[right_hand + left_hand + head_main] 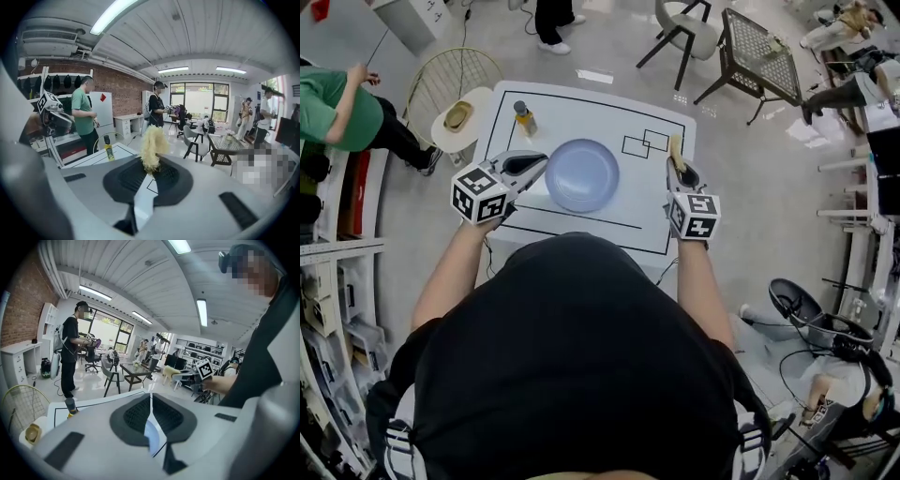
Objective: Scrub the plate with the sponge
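Right gripper [677,163] clamped on yellow sponge [675,147], right of plate [581,175]; left gripper [539,165] closed, empty, beside plate's left rim.

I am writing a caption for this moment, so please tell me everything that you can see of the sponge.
The sponge is pale yellow and looks shaggy and fibrous, more a ragged tuft than a smooth block. The right gripper is shut on its lower part, and the rest stands out past the jaw tips. It is held over the white table, to the right of the blue plate, and does not touch the plate.
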A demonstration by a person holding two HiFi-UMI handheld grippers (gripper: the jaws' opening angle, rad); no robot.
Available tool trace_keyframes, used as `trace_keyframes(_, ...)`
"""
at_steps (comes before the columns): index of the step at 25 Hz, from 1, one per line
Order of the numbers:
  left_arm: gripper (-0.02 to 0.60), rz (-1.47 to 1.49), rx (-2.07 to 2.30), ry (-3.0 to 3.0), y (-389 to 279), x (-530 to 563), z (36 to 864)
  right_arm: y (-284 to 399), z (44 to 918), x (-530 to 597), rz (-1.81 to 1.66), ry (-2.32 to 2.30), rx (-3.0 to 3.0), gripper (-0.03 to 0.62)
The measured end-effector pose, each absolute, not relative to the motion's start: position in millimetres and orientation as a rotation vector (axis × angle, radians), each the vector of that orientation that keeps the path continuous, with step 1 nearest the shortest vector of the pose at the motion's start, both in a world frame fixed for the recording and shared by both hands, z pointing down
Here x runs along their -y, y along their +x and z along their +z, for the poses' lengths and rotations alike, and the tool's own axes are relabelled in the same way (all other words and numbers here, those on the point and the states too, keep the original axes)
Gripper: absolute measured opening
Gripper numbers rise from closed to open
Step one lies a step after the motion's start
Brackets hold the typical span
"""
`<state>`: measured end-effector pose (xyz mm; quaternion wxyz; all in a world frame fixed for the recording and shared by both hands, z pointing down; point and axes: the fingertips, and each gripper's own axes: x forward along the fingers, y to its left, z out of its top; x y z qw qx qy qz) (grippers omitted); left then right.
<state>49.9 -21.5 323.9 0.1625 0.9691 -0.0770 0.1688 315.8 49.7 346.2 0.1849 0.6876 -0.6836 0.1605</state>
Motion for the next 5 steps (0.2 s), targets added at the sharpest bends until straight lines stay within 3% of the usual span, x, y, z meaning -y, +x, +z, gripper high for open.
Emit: trace_keyframes(5, 0.021, 0.492, 0.215, 2.752, 45.2, 8.2, 325.7, 309.8, 338.2, -62.4, 0.464, 1.96, 1.929, 0.031)
